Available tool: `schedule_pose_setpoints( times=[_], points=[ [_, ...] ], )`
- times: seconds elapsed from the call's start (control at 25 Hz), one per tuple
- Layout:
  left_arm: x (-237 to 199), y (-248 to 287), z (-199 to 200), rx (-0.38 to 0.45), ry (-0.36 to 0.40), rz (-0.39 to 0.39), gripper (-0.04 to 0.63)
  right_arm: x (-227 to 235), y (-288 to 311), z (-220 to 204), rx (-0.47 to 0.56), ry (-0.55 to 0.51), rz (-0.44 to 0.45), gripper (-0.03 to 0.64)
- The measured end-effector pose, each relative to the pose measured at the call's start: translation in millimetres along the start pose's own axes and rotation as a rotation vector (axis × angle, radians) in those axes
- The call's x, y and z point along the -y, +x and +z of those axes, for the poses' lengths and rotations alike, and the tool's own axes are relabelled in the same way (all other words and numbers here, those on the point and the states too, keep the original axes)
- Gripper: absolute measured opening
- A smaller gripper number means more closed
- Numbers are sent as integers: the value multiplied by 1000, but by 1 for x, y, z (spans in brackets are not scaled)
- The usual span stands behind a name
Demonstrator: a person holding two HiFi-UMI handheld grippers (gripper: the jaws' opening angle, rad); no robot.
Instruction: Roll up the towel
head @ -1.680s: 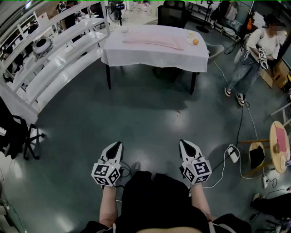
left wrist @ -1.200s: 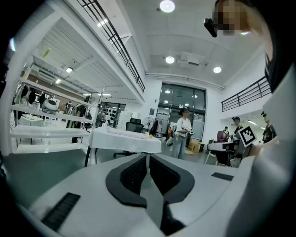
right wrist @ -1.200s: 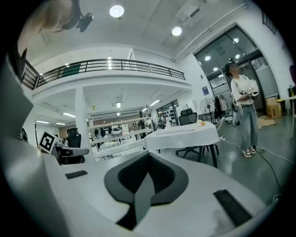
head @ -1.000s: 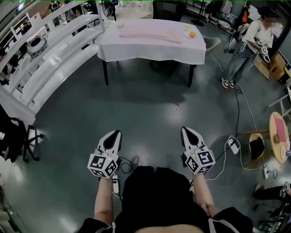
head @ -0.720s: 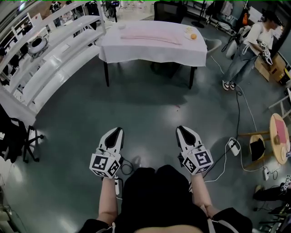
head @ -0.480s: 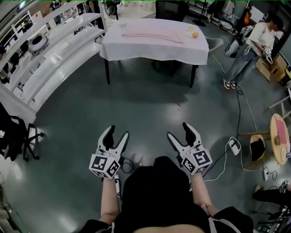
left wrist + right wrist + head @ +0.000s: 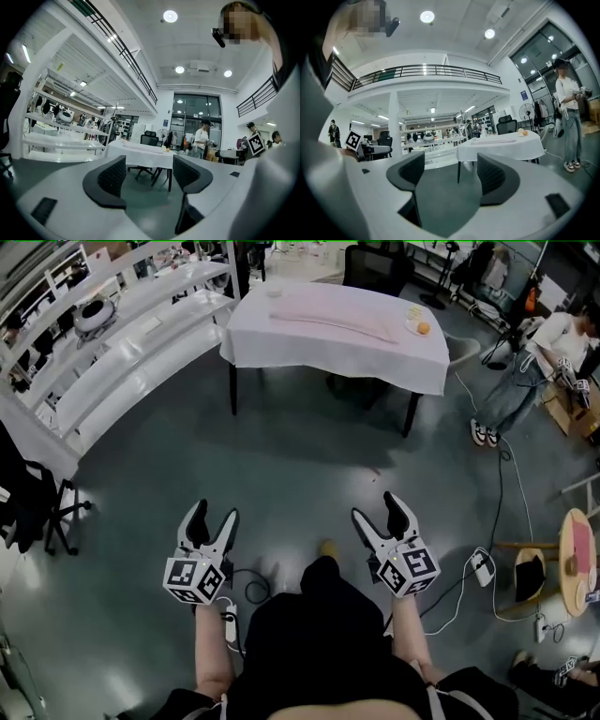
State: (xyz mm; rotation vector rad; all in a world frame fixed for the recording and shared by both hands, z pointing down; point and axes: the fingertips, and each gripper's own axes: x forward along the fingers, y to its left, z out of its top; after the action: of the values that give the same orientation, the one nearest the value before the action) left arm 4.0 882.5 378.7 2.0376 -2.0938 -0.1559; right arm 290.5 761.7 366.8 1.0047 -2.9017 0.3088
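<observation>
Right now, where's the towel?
Head view, top centre: the pink towel lies spread on the white-clothed table, left of the small orange object.

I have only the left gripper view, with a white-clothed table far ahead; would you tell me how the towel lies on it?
Observer: In the head view, the pink towel lies spread flat along the table, not yet rolled.
Operator: Thank you. How does the other tool stand?
Observer: The right tool has just been opening its jaws. They now stand wide apart with nothing between them.
Operator: Is anything lying near our feet?
Observer: A white box lies on the floor, off to the right of the right tool.
</observation>
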Motion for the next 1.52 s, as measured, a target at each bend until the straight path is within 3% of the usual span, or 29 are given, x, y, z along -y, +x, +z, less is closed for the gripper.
schedule_pose_setpoints(
  times=[0.2,0.52,1.0,1.24,1.52],
  points=[
    [0,47,8,36,-11,24,321,49,32,10,7,9,5,364],
    [-2,124,3,19,-20,44,322,124,95,21,-10,23,11,364],
    [12,225,-2,11,-24,49,322,198,164,30,-40,14,76,364],
    [23,254,-2,31,-14,62,321,225,179,30,-37,23,99,364],
    [30,258,-16,-19,-37,83,322,234,185,23,-65,56,116,364]
  ],
)
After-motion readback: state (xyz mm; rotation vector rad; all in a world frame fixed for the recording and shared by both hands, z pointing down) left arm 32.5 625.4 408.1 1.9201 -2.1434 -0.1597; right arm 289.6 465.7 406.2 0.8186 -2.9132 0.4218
